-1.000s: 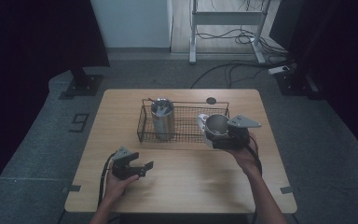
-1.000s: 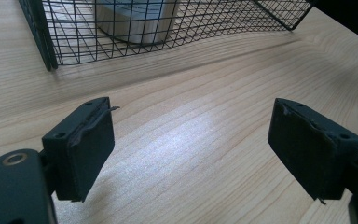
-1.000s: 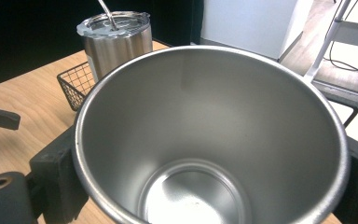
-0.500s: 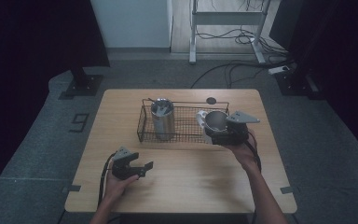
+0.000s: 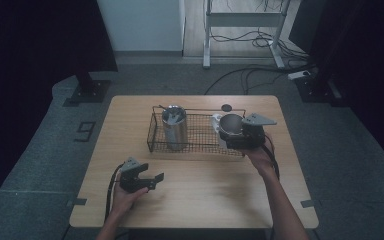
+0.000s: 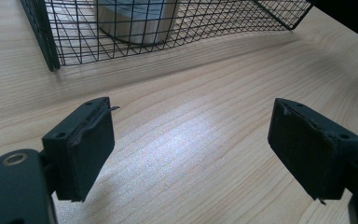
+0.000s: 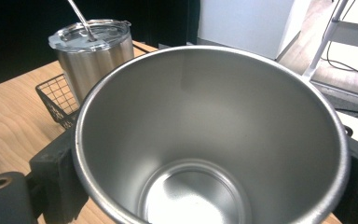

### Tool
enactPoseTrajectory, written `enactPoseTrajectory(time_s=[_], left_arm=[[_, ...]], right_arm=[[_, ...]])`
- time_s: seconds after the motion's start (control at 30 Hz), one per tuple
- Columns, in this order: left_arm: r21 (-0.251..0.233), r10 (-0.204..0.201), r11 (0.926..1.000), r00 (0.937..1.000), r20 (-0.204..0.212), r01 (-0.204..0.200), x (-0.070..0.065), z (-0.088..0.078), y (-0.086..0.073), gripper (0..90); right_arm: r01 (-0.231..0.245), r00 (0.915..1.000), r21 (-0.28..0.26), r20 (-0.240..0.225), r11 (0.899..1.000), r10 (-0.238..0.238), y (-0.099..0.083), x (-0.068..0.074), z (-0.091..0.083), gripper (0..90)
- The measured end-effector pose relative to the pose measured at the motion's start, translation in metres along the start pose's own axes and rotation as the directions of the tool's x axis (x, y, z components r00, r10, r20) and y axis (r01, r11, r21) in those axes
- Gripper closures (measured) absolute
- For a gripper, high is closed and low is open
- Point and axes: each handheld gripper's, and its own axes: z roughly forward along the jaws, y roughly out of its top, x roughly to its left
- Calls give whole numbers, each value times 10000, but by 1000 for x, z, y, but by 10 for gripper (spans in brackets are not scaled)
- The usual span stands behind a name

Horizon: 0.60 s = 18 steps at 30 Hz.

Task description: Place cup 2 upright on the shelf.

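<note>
A black wire basket (image 5: 152, 135) stands mid-table. Upright in its left part is a lidded steel tumbler (image 5: 174, 127) with a straw (image 7: 78, 16); it also appears in the right gripper view (image 7: 93, 51). My right gripper (image 5: 232, 134) is shut on an open, empty steel cup (image 5: 230, 124), held upright over the basket's right end. Its jaws press the cup's outer wall (image 7: 205, 116) from both sides. My left gripper (image 5: 152, 181) rests low over the table near the front left, open, with bare wood between its pads (image 6: 88, 149).
A small black disc (image 5: 226, 107) lies on the wooden table (image 5: 205, 200) behind the basket. Something small and white (image 5: 215, 120) sits just left of the held cup. The basket's mesh wall (image 6: 168, 28) is just ahead of the left gripper.
My right gripper has carried the cup a little farther from the person and to the left, over the basket's right end. The left gripper has stayed put.
</note>
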Motion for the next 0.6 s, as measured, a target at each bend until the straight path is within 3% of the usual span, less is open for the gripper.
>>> enactPoseTrajectory(time_s=[0.6], left_arm=[[-38,-22,10000,10000,-13,22,0,-1,0,150]], right_arm=[[17,9999,163,117,9999,-19,10,-12,11,68]])
